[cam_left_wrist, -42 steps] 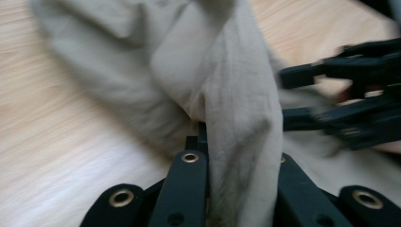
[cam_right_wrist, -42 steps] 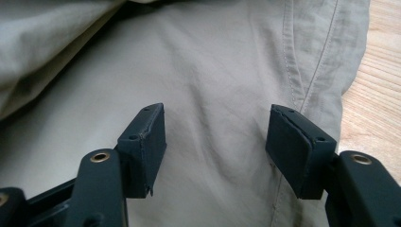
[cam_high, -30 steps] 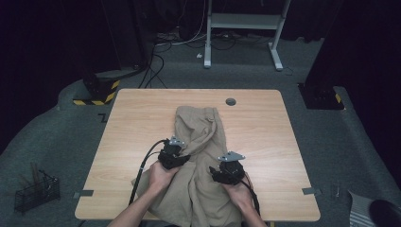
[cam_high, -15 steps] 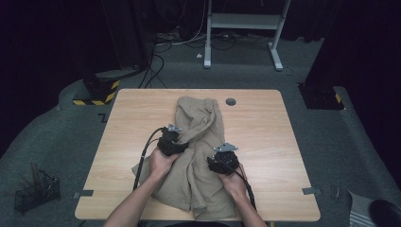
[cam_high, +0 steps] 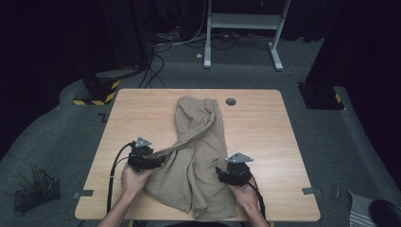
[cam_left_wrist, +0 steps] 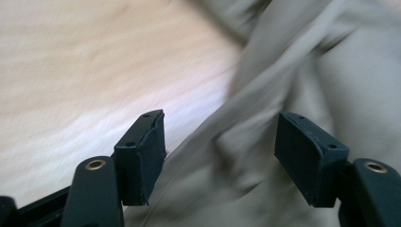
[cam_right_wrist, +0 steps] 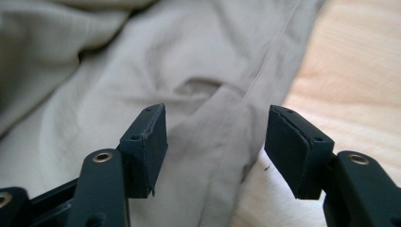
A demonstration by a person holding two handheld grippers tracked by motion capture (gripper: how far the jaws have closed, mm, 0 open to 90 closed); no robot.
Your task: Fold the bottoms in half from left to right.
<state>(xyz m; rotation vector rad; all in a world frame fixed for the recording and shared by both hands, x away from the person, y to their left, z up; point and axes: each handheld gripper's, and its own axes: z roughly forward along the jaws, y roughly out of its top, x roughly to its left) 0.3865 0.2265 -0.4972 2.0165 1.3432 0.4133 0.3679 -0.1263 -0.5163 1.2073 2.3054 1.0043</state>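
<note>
Down the middle of the surface (cam_high: 265, 123), running from near the far edge to the near edge, lies a pair of khaki trousers (cam_high: 198, 161), rumpled, with one strip of cloth pulled slantwise toward the near left corner. It looks to me a light, limp thing: it will sag and fold wherever it is not held, and a single layer pinched in the middle would only drag a wrinkle along. The thicker parts, a seam, a hem or the waistband, seem the surest places to take it, since they bunch less and give the pads something to bite. The left hand-held gripper (cam_high: 158, 160) sits at the left edge of the cloth; its jaws have just been opening and now stand wide, a ridge of fabric between them in the left gripper view but the pads (cam_left_wrist: 142, 153) clear of it, so it holds nothing. The right hand-held gripper (cam_high: 221, 170) rests by the near right side of the trousers, jaws likewise apart over a seam and fold close to the cloth's edge, gripping nothing as far as I can see.
</note>
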